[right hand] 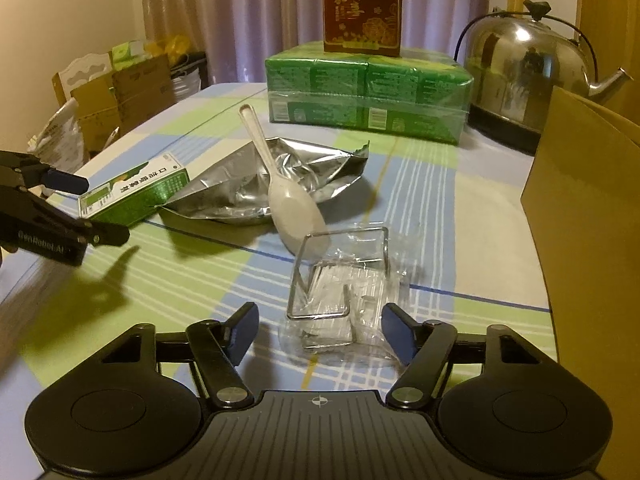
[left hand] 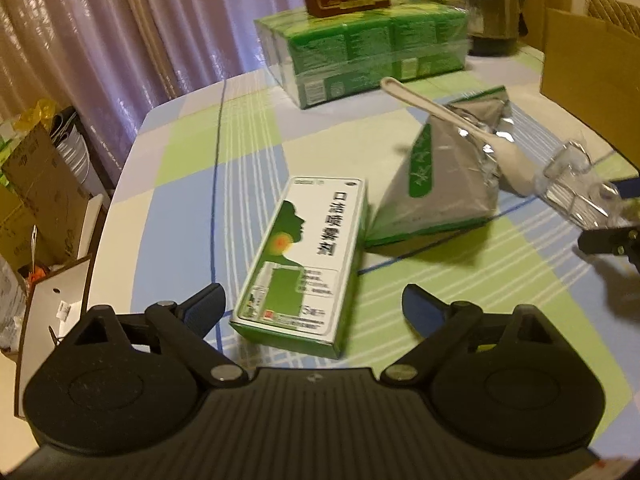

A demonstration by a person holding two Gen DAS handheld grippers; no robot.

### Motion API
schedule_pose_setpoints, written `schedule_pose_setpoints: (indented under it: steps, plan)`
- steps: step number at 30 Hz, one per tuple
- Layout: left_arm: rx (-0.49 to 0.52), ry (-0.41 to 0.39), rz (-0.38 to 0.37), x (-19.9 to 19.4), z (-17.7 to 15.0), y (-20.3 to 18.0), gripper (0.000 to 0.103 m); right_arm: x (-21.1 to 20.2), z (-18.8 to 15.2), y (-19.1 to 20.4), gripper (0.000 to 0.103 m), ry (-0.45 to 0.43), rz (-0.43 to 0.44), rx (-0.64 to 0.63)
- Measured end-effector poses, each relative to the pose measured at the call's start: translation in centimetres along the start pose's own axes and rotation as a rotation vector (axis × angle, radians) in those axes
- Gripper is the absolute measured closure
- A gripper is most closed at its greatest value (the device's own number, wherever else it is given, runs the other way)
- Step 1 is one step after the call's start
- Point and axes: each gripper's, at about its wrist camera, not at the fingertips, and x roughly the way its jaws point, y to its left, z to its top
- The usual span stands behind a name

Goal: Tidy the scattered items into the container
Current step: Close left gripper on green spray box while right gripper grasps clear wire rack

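Little seems done: the green-and-white cardboard medicine box, the crumpled silver foil pouch, the white plastic spoon and the clear plastic wire-framed holder all lie on the checked counter. The left gripper gapes empty around the box; the right gripper gapes empty around the holder. Only the right view shows much of the brown cardboard container.

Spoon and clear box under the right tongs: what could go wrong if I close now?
1. The spoon bowl rests against the clear box; lifting the box may tip the spoon off the foil bag.
2. The right tongs are open around thin, slippery plastic; it could crush or slip.
3. The left tongs straddle the spray box nearby; the arms may collide.
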Motion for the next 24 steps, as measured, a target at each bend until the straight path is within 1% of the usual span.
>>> schedule_pose_setpoints:
  steps: [2, 5, 6, 8, 9, 10, 11, 12, 13, 15, 19, 24]
  plan:
    - [-0.026, -0.004, -0.01, 0.12, 0.03, 0.39, 0.012, 0.02, -0.05, -0.03, 0.041, -0.005, -0.004, 0.0]
    - [-0.046, 0.005, -0.015, 0.24, 0.14, 0.58, 0.02, 0.02, -0.04, -0.02, 0.044, -0.01, -0.008, 0.0]
    - [-0.049, 0.009, -0.013, 0.23, 0.16, 0.56, 0.024, 0.02, -0.03, 0.01, 0.045, -0.012, -0.01, -0.002]
    - [-0.053, 0.012, -0.014, 0.25, 0.17, 0.47, 0.025, 0.02, 0.0, 0.08, 0.046, -0.013, -0.015, -0.005]
    - [-0.053, 0.014, -0.014, 0.25, 0.16, 0.42, 0.03, 0.01, 0.02, 0.14, 0.049, -0.014, -0.02, -0.008]
    - [-0.055, 0.017, -0.012, 0.25, 0.15, 0.35, 0.037, 0.01, 0.03, 0.22, 0.051, -0.015, -0.025, -0.015]
    - [-0.057, 0.022, -0.013, 0.28, 0.15, 0.33, 0.04, 0.02, 0.02, 0.3, 0.052, -0.015, -0.029, -0.021]
    - [-0.059, 0.026, -0.014, 0.31, 0.14, 0.3, 0.047, 0.04, 0.03, 0.32, 0.053, -0.014, -0.029, -0.024]
    - [-0.064, 0.031, -0.015, 0.38, 0.13, 0.28, 0.051, 0.06, 0.05, 0.31, 0.053, -0.013, -0.03, -0.027]
    - [-0.075, 0.034, -0.015, 0.37, 0.09, 0.28, 0.051, 0.08, 0.06, 0.37, 0.055, -0.012, -0.032, -0.035]
    - [-0.095, 0.043, -0.018, 0.25, 0.09, 0.23, 0.051, 0.02, 0.04, 0.53, 0.065, -0.007, -0.034, -0.054]
    - [-0.093, 0.055, -0.02, -0.07, 0.03, -0.27, 0.052, -0.77, -0.05, 0.55, 0.071, -0.003, -0.031, -0.07]
